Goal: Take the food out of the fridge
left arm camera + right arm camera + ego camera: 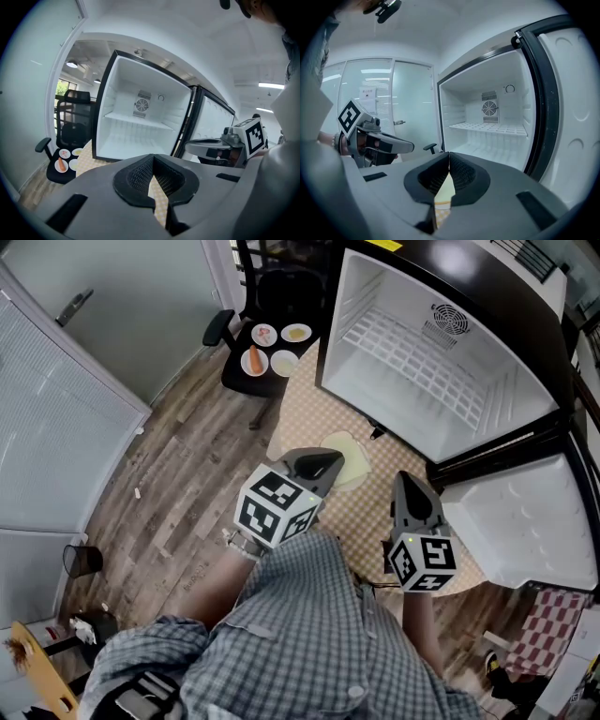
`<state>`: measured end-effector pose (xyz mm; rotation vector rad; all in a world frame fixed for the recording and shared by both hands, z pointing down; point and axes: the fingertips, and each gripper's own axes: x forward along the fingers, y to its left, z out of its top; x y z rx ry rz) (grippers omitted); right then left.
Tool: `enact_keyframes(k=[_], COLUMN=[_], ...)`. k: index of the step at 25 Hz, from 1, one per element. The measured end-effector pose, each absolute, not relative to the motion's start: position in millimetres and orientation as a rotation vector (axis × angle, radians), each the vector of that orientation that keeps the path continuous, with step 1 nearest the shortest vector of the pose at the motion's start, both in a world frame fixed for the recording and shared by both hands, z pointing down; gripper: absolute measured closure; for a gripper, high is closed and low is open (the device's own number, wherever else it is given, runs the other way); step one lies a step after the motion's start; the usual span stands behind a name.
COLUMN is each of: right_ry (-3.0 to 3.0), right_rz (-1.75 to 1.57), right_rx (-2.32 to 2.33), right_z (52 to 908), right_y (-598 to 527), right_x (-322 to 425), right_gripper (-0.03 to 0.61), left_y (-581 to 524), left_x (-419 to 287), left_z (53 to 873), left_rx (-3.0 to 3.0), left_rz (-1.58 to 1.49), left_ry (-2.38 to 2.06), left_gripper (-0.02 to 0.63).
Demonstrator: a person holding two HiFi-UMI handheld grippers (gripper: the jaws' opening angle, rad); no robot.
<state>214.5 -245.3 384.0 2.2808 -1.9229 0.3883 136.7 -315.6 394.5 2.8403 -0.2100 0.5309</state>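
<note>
The small fridge [441, 343] stands open on the checked tablecloth [309, 409], its wire shelf [422, 357] and floor bare. Several plates of food sit on a black office chair [246, 357], one carrying a carrot [254, 360]. A pale, empty plate [352, 454] lies on the cloth in front of the fridge. My left gripper [328, 463] hovers over that plate, jaws shut on nothing. My right gripper [405, 480] is beside it near the fridge's door hinge, also shut and empty. The left gripper view shows the fridge [140, 126], chair plates [65, 159] and right gripper [194, 146].
The fridge door [525, 521] hangs open to the right, close to my right gripper. A glass partition with a door handle [75, 306] fills the left. On the wood floor are a black bin [82, 559] and a yellow chair [42, 671].
</note>
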Motion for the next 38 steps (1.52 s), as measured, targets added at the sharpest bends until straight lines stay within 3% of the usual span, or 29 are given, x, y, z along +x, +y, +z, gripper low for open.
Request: enact_keyframes(k=[38], right_ry=[-1.939], right_rz=[0.505], right_rx=[2.279], right_z=[398], right_y=[-237], right_x=[213], right_gripper=[0.569], left_y=[-302], left_x=[154], left_z=[410], left_rx=[2.82], left_rz=[0.588], left_ry=[-0.115], left_gripper=[0.607])
